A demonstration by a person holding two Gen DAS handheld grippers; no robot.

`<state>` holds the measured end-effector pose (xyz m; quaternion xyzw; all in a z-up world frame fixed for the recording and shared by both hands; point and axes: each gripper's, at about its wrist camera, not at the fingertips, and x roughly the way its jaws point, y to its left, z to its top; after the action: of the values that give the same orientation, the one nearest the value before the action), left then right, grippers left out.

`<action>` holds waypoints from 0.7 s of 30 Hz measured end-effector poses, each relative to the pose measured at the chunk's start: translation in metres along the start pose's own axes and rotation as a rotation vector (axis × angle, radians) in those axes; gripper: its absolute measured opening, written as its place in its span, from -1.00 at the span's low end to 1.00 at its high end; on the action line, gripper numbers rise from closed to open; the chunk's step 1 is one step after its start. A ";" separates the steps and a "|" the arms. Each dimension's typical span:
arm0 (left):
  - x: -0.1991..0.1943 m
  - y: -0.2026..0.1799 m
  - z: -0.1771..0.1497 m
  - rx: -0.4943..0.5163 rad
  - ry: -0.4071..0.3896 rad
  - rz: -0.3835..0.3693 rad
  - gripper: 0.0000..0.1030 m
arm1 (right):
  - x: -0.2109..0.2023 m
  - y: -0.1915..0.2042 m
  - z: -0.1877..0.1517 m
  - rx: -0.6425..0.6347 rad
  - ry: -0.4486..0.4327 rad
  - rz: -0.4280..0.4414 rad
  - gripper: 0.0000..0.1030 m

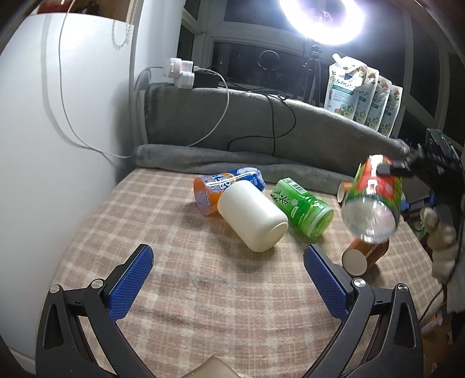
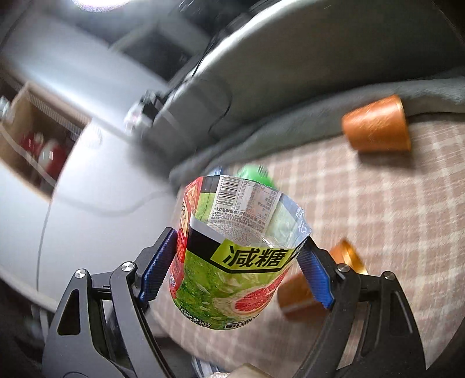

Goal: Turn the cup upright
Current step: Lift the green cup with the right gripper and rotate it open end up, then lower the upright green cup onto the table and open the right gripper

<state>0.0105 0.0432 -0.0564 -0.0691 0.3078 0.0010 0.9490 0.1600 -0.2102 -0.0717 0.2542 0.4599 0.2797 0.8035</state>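
My right gripper (image 2: 238,261) is shut on a clear cup with a green and red label (image 2: 232,261), held in the air and tilted above the checked cloth; it also shows at the right of the left wrist view (image 1: 372,197), clear base toward the camera. My left gripper (image 1: 229,261) is open and empty, low over the cloth, just in front of a white cup (image 1: 251,215) lying on its side. A green cup (image 1: 302,206) and an orange and blue cup (image 1: 223,186) lie on their sides behind it.
Two orange cups lie on the cloth (image 1: 174,232) at the right: one under the held cup (image 1: 364,256), one further back (image 2: 377,128). A grey blanket (image 1: 247,128) with cables lies behind. White wall at left. Refill pouches (image 1: 360,93) and a ring light (image 1: 322,17) stand at the back.
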 end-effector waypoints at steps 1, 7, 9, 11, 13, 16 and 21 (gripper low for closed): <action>0.000 0.001 0.000 -0.003 0.005 -0.003 0.98 | 0.003 0.003 -0.006 -0.017 0.036 0.008 0.62; 0.000 0.005 -0.005 -0.013 0.027 -0.018 0.98 | 0.026 0.022 -0.039 -0.109 0.195 0.014 0.63; 0.000 0.006 -0.006 -0.020 0.035 -0.026 0.98 | 0.034 0.026 -0.047 -0.136 0.240 0.013 0.63; 0.001 0.006 -0.007 -0.027 0.044 -0.036 0.98 | 0.043 0.030 -0.056 -0.160 0.288 0.010 0.63; 0.001 0.006 -0.009 -0.030 0.051 -0.043 0.98 | 0.054 0.034 -0.063 -0.183 0.334 0.008 0.63; 0.002 0.006 -0.010 -0.035 0.064 -0.053 0.98 | 0.070 0.040 -0.071 -0.212 0.382 -0.015 0.63; 0.005 0.011 -0.011 -0.062 0.086 -0.064 0.98 | 0.091 0.046 -0.078 -0.225 0.424 -0.033 0.65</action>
<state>0.0079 0.0526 -0.0700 -0.1083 0.3457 -0.0228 0.9318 0.1191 -0.1034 -0.1300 0.0912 0.5884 0.3631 0.7167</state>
